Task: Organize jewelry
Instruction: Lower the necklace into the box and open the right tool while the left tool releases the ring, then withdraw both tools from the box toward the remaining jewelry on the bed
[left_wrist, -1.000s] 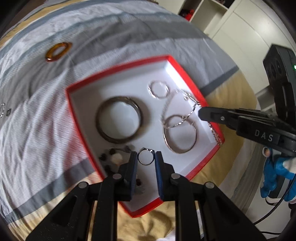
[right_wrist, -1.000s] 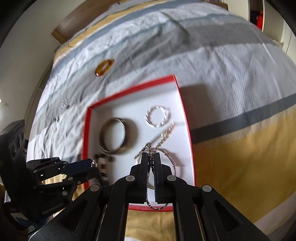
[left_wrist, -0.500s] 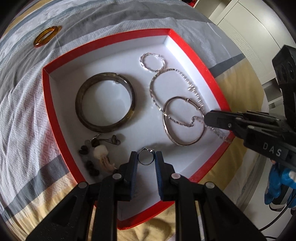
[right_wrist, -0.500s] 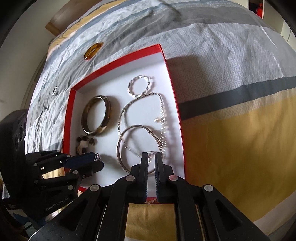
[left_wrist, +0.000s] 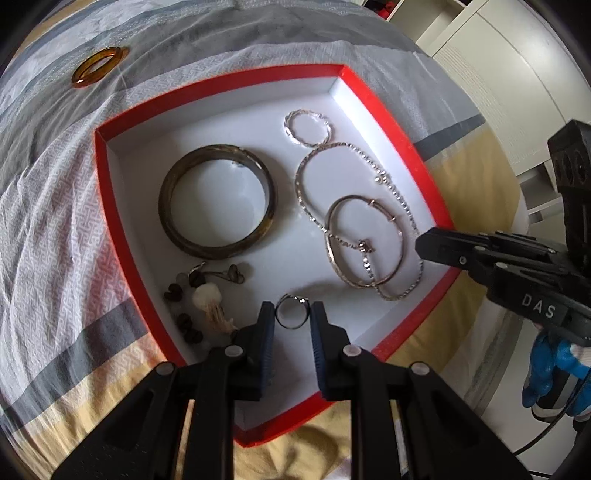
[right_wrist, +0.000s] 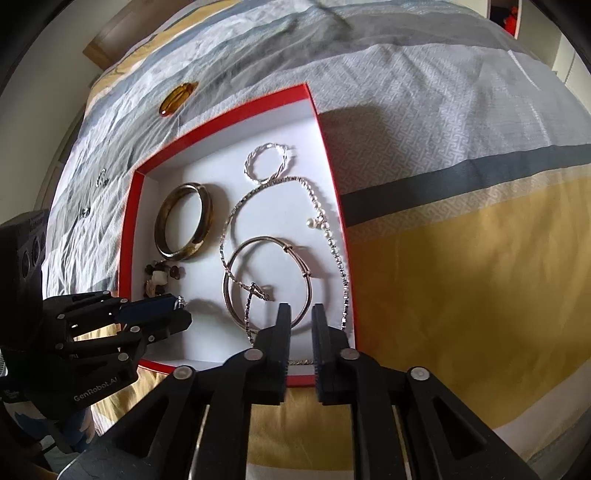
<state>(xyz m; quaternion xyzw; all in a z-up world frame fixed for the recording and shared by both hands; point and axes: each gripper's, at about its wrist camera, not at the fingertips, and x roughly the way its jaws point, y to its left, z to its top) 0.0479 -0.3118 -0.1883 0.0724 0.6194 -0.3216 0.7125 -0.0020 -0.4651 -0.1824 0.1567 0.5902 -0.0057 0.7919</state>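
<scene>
A red box (left_wrist: 373, 99) with a white floor lies on the bed. It holds a dark bangle (left_wrist: 217, 200), a twisted silver ring (left_wrist: 307, 127), a silver bangle (left_wrist: 365, 240), a chain necklace (left_wrist: 400, 206) and dark beads (left_wrist: 207, 291). My left gripper (left_wrist: 291, 314) is shut on a small silver ring (left_wrist: 291, 311) just above the box's near corner. My right gripper (right_wrist: 298, 315) is slightly open and empty over the box's near edge (right_wrist: 332, 378); the necklace (right_wrist: 334, 243) lies below it.
An amber bangle (left_wrist: 98, 66) lies on the striped bedcover beyond the box, also in the right wrist view (right_wrist: 178, 96). Small silver pieces (right_wrist: 100, 178) lie on the cover left of the box. White cabinets (left_wrist: 517, 74) stand to the right.
The right gripper let go of the necklace, which now lies in the box, and its fingers parted. The left gripper came lower over the box, still holding the ring.
</scene>
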